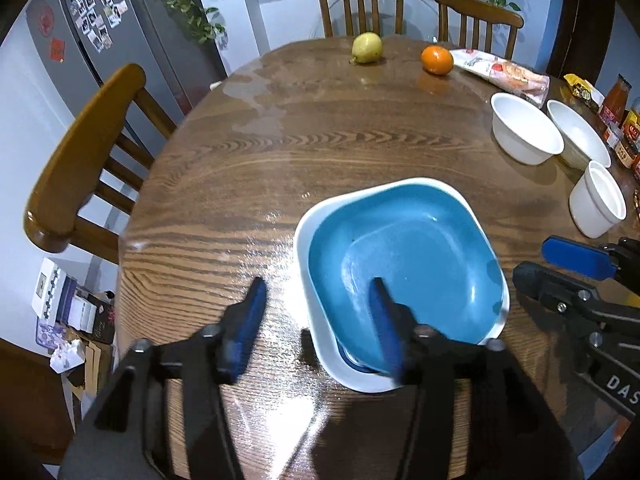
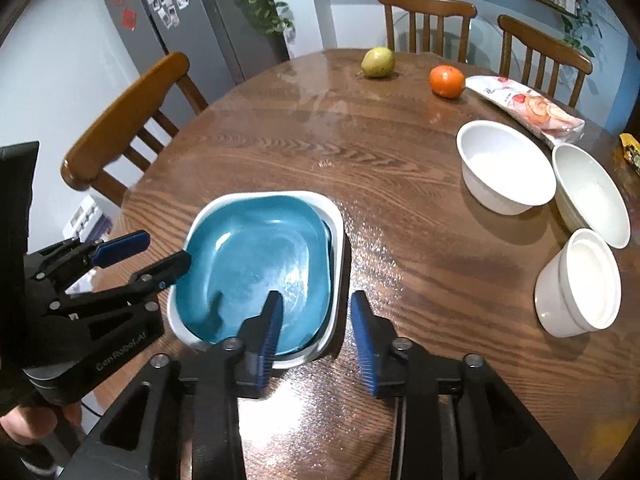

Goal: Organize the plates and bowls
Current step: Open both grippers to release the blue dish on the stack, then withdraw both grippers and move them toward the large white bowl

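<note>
Fingers (image 1: 256,312) of both grippers gaped empty astride the glossy blue square ceramic plate (image 1: 404,256): slippery, fragile, best pinched rim-wise.

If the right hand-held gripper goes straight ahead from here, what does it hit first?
Probably the square blue plate and the white square dish under it: the right hand-held gripper, open, straddles their near-right rim. Depth is uncertain; it may pass over onto the wooden table.

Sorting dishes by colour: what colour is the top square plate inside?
Blue, over a white square plate; the top square plate shows best in the right wrist view.
</note>
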### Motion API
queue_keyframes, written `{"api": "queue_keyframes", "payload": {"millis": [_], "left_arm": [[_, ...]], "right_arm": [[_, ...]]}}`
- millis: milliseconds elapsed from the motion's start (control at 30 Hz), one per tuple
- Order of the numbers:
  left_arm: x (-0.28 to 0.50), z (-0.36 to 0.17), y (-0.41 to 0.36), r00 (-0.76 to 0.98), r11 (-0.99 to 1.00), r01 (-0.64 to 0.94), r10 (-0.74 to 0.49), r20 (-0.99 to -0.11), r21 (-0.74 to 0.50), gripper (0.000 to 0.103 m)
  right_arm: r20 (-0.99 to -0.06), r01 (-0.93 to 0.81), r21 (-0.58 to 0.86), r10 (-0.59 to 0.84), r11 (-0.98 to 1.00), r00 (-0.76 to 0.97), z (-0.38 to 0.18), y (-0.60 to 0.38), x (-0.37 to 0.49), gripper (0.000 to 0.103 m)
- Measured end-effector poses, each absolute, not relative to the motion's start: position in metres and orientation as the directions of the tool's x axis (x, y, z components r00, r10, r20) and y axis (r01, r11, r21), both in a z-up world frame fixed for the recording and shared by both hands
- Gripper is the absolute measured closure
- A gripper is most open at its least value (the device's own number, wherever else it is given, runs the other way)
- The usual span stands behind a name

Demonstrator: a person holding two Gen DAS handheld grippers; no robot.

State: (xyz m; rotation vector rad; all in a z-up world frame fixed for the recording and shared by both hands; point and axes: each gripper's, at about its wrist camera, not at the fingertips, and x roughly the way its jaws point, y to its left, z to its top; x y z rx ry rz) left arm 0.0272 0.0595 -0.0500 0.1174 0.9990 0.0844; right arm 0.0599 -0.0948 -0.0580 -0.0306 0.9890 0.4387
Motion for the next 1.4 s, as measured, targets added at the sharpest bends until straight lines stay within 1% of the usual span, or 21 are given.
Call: {"api": "queue_keyframes", "payload": {"millis": [33,100,133,167,267,333,433,500,700,1033,1167,1400], "left_arm": [[0.026,-0.047,0.059,0.546,0.99,-0.016,0.124,-0.829,0.137,0.039],[0.024,-0.042,0.057,0.558,0.99,-0.015,0.126,-0.82,0.141,0.037],[0.024,-0.04,0.056,0.562,0.989,-0.015,0.128,-0.817,0.144,0.031],[0.023,-0.038,0.055,0.567,0.989,-0.014,0.128,-0.814,0.146,0.029],[0.021,-0.033,0.053,0.576,0.99,-0.015,0.125,-0.808,0.143,0.024],[0.019,-0.029,0.051,0.58,0.99,-0.014,0.122,-0.805,0.14,0.014],[0.016,-0.024,0.047,0.587,0.991,-0.011,0.111,-0.802,0.13,0.007],[0.016,-0.022,0.047,0.589,0.993,-0.006,0.098,-0.802,0.117,0.004],[0.014,-0.023,0.04,0.574,0.997,0.009,0.062,-0.816,0.082,0.001],[0.012,-0.027,0.012,0.554,0.996,0.063,0.016,-0.832,0.061,0.001],[0.011,-0.024,0.001,0.557,0.995,0.083,-0.006,-0.83,0.049,0.001],[0.015,-0.019,-0.021,0.557,0.992,0.123,-0.044,-0.829,0.03,0.001]], "right_arm": [[-0.808,-0.37,0.174,0.347,0.912,0.475,-0.055,-0.096,0.059,0.06],[-0.799,-0.366,0.185,0.356,0.912,0.484,-0.05,-0.1,0.056,0.053],[-0.795,-0.361,0.191,0.36,0.913,0.489,-0.048,-0.102,0.055,0.051],[-0.79,-0.355,0.199,0.364,0.913,0.494,-0.045,-0.104,0.054,0.049],[-0.777,-0.345,0.216,0.375,0.913,0.506,-0.038,-0.111,0.049,0.049],[-0.77,-0.34,0.226,0.381,0.913,0.511,-0.034,-0.116,0.046,0.049],[-0.763,-0.336,0.243,0.393,0.91,0.513,-0.031,-0.123,0.042,0.048],[-0.766,-0.33,0.256,0.399,0.909,0.505,-0.031,-0.129,0.04,0.048],[-0.772,-0.292,0.296,0.408,0.909,0.487,-0.038,-0.15,0.032,0.047],[-0.764,-0.187,0.334,0.381,0.924,0.521,-0.041,-0.206,0.014,0.047],[-0.749,-0.128,0.369,0.376,0.921,0.546,-0.038,-0.236,0.007,0.047],[-0.745,0.0,0.388,0.314,0.921,0.588,-0.038,-0.286,-0.002,0.047]]}}
